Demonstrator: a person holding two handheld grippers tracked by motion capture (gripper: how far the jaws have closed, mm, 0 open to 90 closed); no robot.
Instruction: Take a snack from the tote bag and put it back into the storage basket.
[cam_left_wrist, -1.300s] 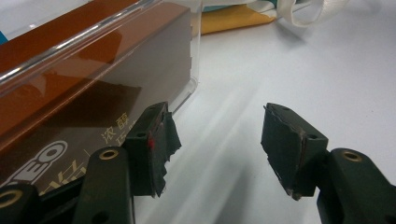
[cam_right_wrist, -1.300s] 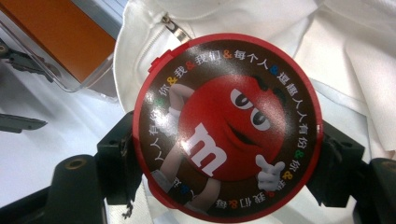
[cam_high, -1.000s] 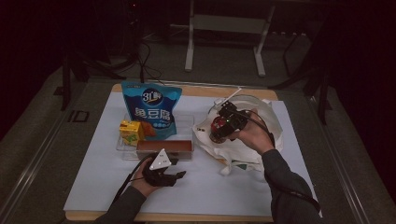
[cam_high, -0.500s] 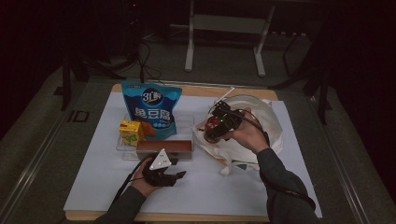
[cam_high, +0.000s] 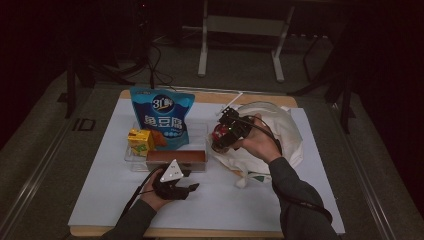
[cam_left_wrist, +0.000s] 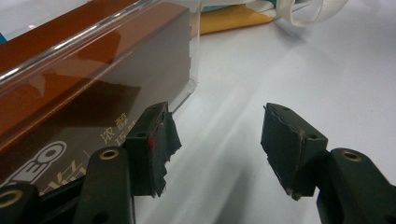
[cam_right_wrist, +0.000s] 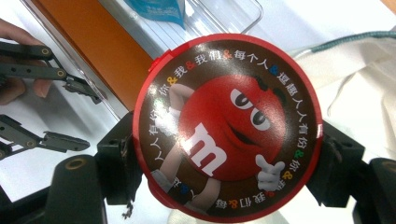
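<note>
My right gripper (cam_high: 223, 134) is shut on a round red M&M's tin (cam_right_wrist: 227, 126), held by its rim above the table between the white cloth bag (cam_high: 280, 131) and the clear tray (cam_high: 200, 134). The tin's printed lid faces the camera in the right gripper view. A long brown box (cam_high: 176, 157) lies in the tray's front part. My left gripper (cam_high: 192, 180) rests on the table just in front of that box, open, with nothing between its fingers (cam_left_wrist: 152, 149). It is seen open in the right gripper view too, left gripper (cam_right_wrist: 79, 114).
A blue snack bag (cam_high: 162, 117) stands upright at the tray's back. A yellow juice carton (cam_high: 140, 141) sits at the tray's left end. A white sheet (cam_high: 240, 210) covers the table, bare in front. Metal stand legs (cam_high: 240, 45) rise beyond the far edge.
My right gripper has carried the tin a little to the left, from over the cloth bag toward the tray. The left gripper has stayed where it was.
</note>
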